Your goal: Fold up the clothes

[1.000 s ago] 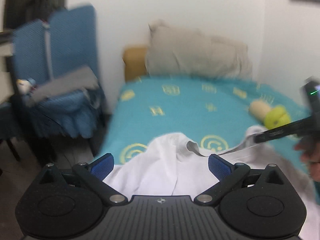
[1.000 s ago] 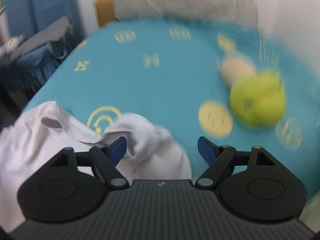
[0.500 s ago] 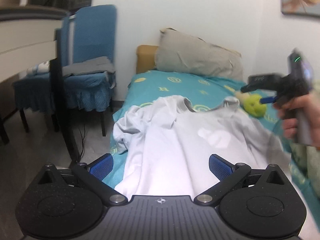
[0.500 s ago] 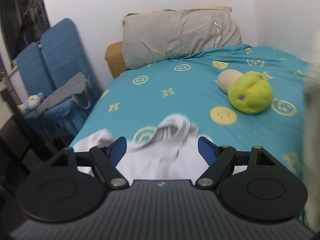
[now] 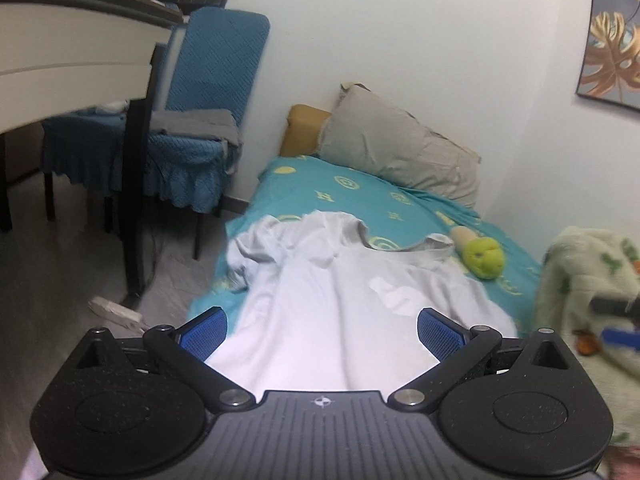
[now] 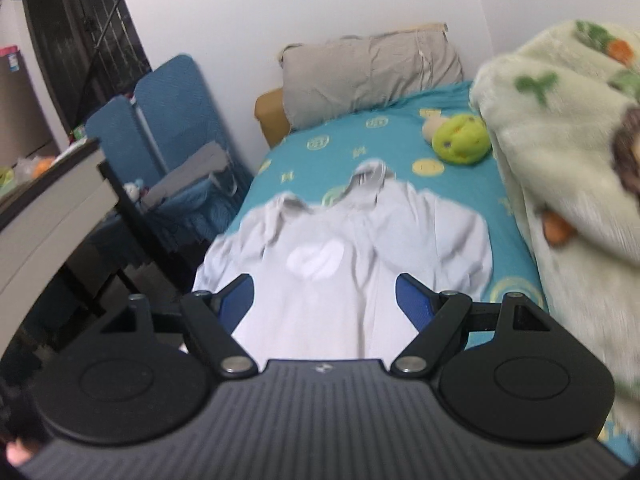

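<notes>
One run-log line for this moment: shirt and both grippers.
shirt: white shirt spread on teal bed, unfolded | left gripper: open, empty | right gripper: open, empty | nearby: green plush

Your right gripper [image 5: 616, 322] shows only as a blur at the left view's right edge; both gripper bodies hide the white shirt's [image 6: 340, 280] near hem.

Soft, even indoor light, no hard shadows. Glare bleaching the white shirt [image 5: 328, 320] nearest the lens; motion blur smearing the fleece blanket [image 6: 560, 168]. Fisheye bending, dark vignetted corners.
</notes>
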